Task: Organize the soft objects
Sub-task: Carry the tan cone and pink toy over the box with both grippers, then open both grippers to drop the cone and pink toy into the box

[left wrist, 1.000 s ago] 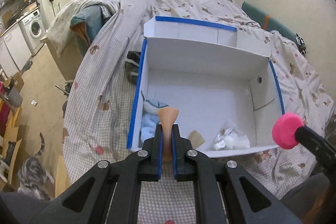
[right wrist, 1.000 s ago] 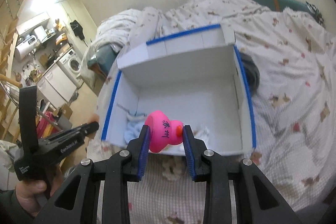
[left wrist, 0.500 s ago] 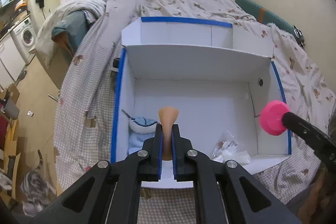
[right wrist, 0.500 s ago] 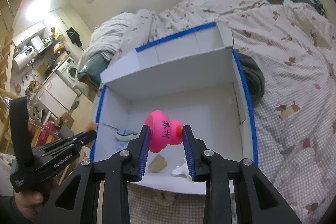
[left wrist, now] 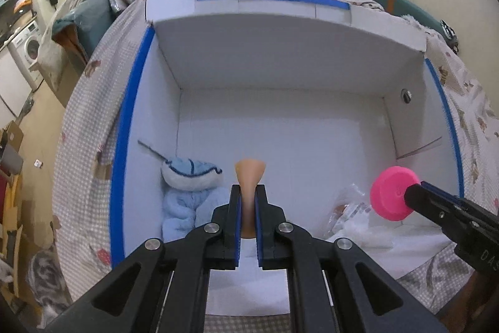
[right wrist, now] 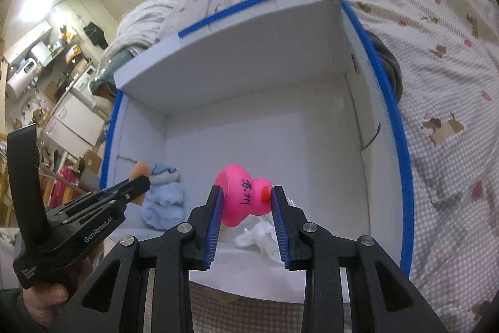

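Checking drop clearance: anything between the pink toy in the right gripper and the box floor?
Partly. The pink toy, held in the right gripper, hangs above the white box; crumpled white plastic lies on the floor just beneath. The floor farther in looks bare.

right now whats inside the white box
A light blue plush sits in the white box's near-left corner, a crinkled clear bag near-right. The grippers hide part of the near floor.

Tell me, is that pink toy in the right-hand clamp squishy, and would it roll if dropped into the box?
Probably squishy: the pink toy looks like moulded rubber, held between the right gripper pads without obvious crushing. It likely weighs little. Its rounded body might wobble or roll briefly, though the flat disc end could let it settle on the white box floor.
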`<move>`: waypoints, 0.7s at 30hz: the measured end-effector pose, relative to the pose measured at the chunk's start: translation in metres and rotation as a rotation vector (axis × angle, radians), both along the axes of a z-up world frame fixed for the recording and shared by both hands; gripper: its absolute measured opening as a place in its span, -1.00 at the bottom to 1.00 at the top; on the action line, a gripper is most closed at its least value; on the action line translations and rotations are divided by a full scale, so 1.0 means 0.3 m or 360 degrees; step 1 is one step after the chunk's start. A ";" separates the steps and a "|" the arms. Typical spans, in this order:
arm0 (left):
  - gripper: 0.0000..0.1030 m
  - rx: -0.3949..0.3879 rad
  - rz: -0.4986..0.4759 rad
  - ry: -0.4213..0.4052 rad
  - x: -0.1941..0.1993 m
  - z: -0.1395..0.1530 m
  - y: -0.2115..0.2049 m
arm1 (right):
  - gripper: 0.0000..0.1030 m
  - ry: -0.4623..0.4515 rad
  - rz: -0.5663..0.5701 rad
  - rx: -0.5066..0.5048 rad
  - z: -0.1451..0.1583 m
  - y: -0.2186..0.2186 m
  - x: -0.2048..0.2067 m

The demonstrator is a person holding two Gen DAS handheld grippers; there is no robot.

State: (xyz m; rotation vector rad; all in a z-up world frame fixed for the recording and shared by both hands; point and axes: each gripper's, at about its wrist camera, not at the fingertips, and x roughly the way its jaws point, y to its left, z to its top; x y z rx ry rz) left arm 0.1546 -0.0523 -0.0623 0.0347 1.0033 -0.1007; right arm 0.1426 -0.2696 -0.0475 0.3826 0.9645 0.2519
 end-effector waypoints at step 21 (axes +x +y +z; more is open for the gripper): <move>-0.68 0.0026 -0.0036 0.0013 -0.012 -0.031 -0.024 | -0.36 0.0190 0.0080 -0.0078 -0.106 0.063 0.026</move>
